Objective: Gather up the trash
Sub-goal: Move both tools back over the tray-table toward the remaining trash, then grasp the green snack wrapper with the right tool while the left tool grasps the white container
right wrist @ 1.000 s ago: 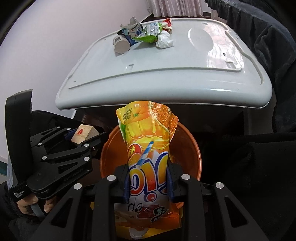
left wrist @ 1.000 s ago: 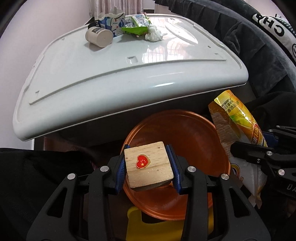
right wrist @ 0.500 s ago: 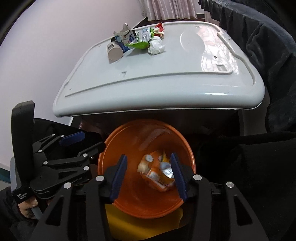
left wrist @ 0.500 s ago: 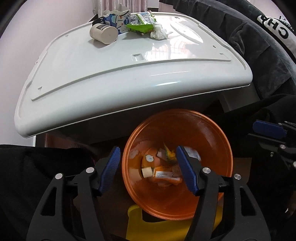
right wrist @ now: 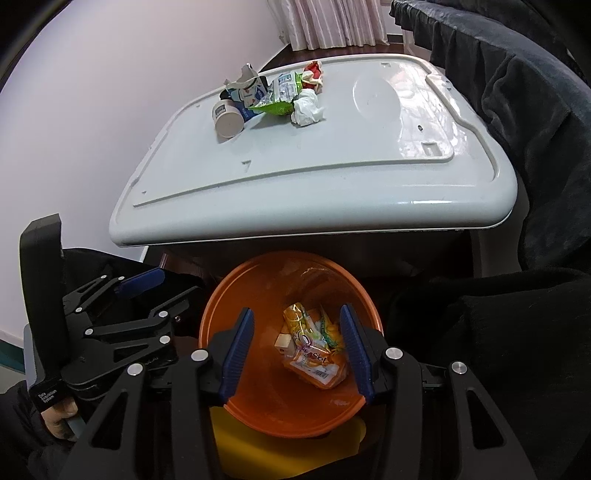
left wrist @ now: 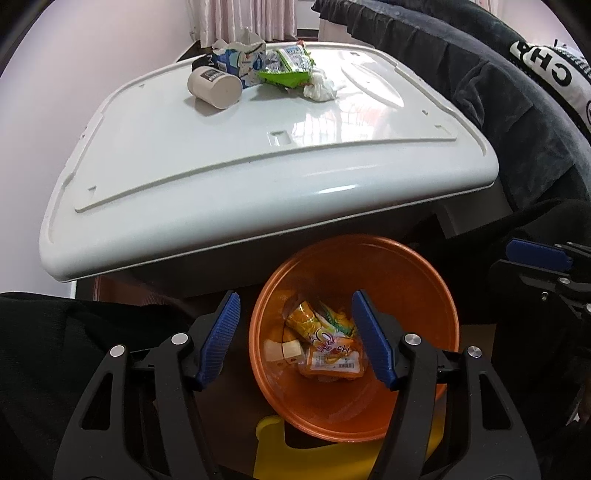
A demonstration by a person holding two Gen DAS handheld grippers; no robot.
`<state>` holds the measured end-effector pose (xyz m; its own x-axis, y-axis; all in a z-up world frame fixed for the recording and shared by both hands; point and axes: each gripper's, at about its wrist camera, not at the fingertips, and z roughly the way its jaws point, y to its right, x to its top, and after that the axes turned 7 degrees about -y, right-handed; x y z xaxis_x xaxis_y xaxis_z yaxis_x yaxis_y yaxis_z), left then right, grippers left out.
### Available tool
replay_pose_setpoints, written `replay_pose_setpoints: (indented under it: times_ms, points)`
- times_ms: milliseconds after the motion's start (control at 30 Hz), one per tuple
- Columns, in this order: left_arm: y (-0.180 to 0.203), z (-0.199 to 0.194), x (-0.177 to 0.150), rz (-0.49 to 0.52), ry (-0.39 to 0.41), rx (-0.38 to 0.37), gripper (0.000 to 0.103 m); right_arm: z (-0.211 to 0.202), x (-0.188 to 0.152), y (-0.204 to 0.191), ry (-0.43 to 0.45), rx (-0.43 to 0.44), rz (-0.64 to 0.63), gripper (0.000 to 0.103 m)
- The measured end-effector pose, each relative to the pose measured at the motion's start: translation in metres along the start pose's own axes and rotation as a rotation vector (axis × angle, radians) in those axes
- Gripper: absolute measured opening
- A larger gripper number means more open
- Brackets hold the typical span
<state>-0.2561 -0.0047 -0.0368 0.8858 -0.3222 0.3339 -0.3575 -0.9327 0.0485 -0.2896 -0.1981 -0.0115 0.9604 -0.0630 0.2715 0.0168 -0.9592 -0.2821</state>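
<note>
An orange bin (left wrist: 436, 295) (right wrist: 221, 306) stands below the white table's (left wrist: 221, 166) (right wrist: 332, 177) front edge. In it lie an orange juice pouch (left wrist: 325, 343) (right wrist: 314, 350) and a small wooden block (left wrist: 290, 349) (right wrist: 283, 341). My left gripper (left wrist: 295, 332) is open and empty above the bin; it also shows in the right wrist view (right wrist: 147, 291). My right gripper (right wrist: 295, 343) is open and empty above the bin. At the table's far end lie a paper cup (left wrist: 214, 86) (right wrist: 227, 118), a torn carton (left wrist: 240, 55) (right wrist: 245, 86), a green wrapper (left wrist: 288, 70) (right wrist: 280, 96) and a crumpled tissue (left wrist: 319, 86) (right wrist: 306, 109).
Dark clothing (left wrist: 498, 92) (right wrist: 517, 92) hangs along the table's right side. A yellow object (left wrist: 280, 454) (right wrist: 240, 443) sits under the bin. A pale wall (right wrist: 92, 110) is on the left and a curtain (left wrist: 251, 18) behind the table.
Both grippers opened. The wooden block dropped from the left one and the juice pouch from the right one into the orange bin. Both grippers have since risen slightly.
</note>
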Motion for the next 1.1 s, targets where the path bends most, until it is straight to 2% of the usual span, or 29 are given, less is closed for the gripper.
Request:
replay_pose_setpoints:
  times_ms: [100,167,233,367,533,667,833,1100]
  points:
    - [-0.004,-0.007,0.006,-0.01,0.024,-0.014,0.063,-0.003,0.007,0.001,0.006,0.0,-0.008,0.049]
    - [-0.007,-0.013,0.011,-0.017,0.055,-0.021,0.069,-0.006,0.019,0.0,0.023,-0.005,-0.028,0.049]
    - [-0.013,-0.018,0.023,-0.019,0.098,-0.011,0.071,-0.01,0.035,-0.002,0.053,-0.018,-0.056,0.056]
    - [-0.031,-0.024,0.055,-0.055,0.18,0.02,0.08,-0.009,0.089,-0.008,0.119,-0.042,-0.114,0.058]
    - [-0.057,-0.015,0.093,-0.125,0.199,0.041,0.08,0.01,0.166,-0.013,0.137,-0.037,-0.11,0.058]
    - [-0.074,-0.008,0.103,-0.171,0.219,0.073,0.08,0.04,0.228,-0.027,0.116,-0.059,-0.131,0.058]
    - [-0.093,0.003,0.105,-0.23,0.192,0.048,0.08,0.083,0.275,-0.045,0.062,-0.122,-0.185,0.058]
    - [-0.095,0.004,0.107,-0.235,0.203,0.058,0.08,0.135,0.308,-0.066,-0.02,-0.207,-0.268,0.056]
